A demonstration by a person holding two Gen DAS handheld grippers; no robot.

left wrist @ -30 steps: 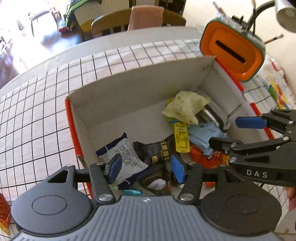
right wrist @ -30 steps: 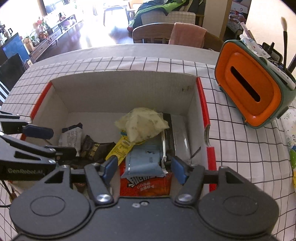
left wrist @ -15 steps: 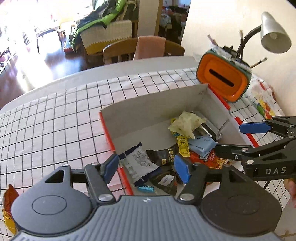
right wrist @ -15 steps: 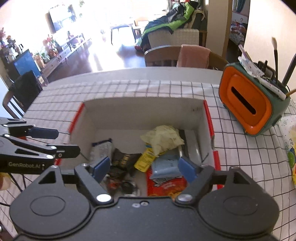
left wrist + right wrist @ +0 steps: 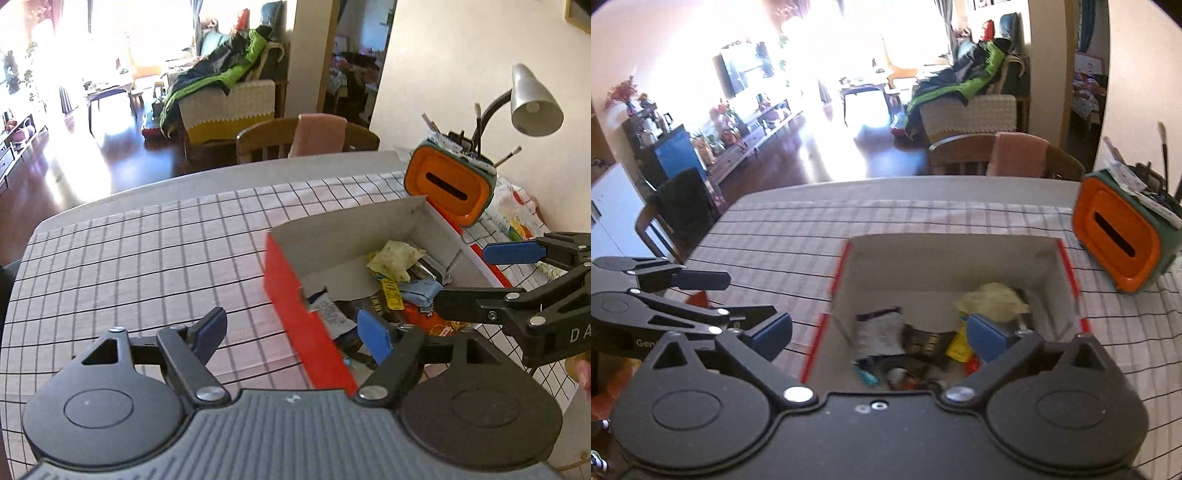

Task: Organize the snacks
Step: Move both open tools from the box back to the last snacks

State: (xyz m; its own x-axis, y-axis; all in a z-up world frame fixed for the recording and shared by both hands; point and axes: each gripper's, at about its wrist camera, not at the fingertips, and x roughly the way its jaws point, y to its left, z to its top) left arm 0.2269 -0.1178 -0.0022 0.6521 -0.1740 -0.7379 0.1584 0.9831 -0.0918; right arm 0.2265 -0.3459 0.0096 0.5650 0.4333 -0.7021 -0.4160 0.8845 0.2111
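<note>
Between our left gripper (image 5: 291, 334) and right gripper (image 5: 879, 330), both just spread wide and empty, the red-edged white cardboard box (image 5: 291, 291) of snack packets (image 5: 882, 332) risks a knock.

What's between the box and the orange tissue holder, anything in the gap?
Nothing. In the right wrist view only bare checked tablecloth separates the box from the orange tissue holder. The left wrist view has them overlapping, so it can't settle it.

We see a matt cardboard box (image 5: 343, 236), glossy plastic snack wrappers (image 5: 421, 290), and checked cloth covering the table (image 5: 147, 258).
</note>
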